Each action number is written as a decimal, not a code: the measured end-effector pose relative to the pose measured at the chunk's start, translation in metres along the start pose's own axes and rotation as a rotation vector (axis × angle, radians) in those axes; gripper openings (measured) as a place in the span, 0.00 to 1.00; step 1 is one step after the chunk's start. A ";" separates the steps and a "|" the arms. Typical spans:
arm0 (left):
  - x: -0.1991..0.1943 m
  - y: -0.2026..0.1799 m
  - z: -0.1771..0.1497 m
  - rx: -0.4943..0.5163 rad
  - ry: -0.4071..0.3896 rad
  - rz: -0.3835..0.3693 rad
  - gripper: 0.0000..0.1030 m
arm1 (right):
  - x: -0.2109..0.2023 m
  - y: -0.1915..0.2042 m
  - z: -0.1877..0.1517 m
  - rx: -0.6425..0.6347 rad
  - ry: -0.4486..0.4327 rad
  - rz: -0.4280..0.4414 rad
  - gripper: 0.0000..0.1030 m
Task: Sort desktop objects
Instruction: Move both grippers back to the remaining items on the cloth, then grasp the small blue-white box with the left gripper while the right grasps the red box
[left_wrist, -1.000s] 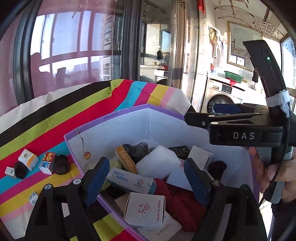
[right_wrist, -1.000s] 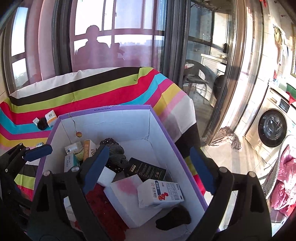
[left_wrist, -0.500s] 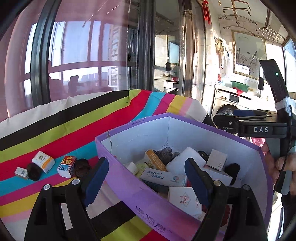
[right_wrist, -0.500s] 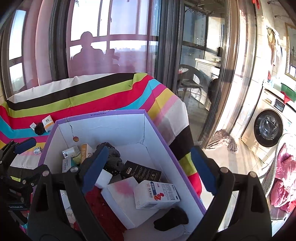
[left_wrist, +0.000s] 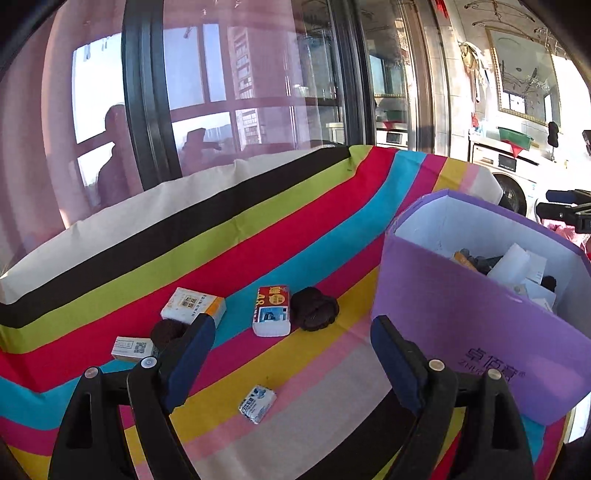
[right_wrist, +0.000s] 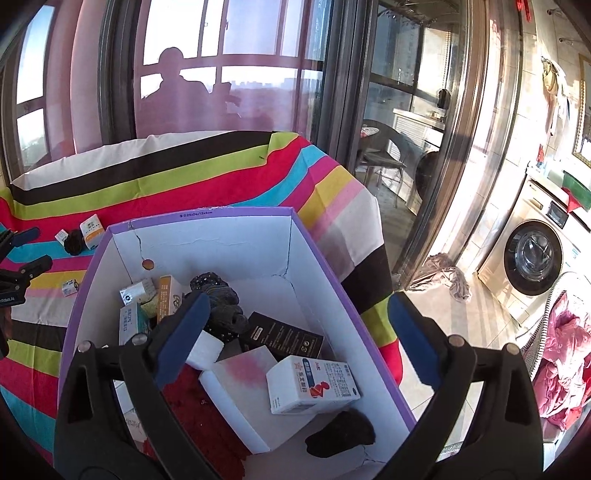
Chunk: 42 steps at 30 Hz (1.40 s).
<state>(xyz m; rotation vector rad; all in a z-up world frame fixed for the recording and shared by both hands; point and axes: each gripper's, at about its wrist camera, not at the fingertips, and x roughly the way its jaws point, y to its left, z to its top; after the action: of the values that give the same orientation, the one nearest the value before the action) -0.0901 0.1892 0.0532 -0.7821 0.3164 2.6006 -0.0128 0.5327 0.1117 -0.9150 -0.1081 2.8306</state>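
- Since a second ago our left tool (left_wrist: 291, 354) has swung off the purple box (left_wrist: 461, 328) toward the bench's (left_wrist: 332, 369) loose items, jaws wide, empty.
- Our right tool (right_wrist: 299, 328) hangs over the box, jaws opening, empty.
- Nearest our left tool: small packet (left_wrist: 257, 403), lying diagonally ahead.

Home balcony; washing machine (right_wrist: 532, 258)

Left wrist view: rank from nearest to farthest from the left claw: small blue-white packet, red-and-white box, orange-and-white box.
1. Small blue-white packet: on the pink stripe, between the open left claw tips.
2. Red-and-white box: centre, beside a dark knitted ball.
3. Orange-and-white box: left, slightly farther back.
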 end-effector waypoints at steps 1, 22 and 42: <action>0.006 0.006 -0.005 0.007 0.040 -0.011 0.84 | 0.000 0.001 0.000 -0.002 -0.003 -0.004 0.95; 0.067 0.038 -0.060 -0.049 0.292 -0.113 0.37 | -0.016 0.045 0.027 -0.185 0.010 0.106 0.95; 0.024 0.088 -0.062 -0.240 0.154 -0.074 0.21 | 0.179 0.351 0.057 -1.011 0.556 0.292 1.00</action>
<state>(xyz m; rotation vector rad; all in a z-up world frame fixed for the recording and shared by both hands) -0.1172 0.0978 -0.0025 -1.0577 0.0165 2.5435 -0.2361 0.2183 0.0136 -1.9723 -1.5093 2.5242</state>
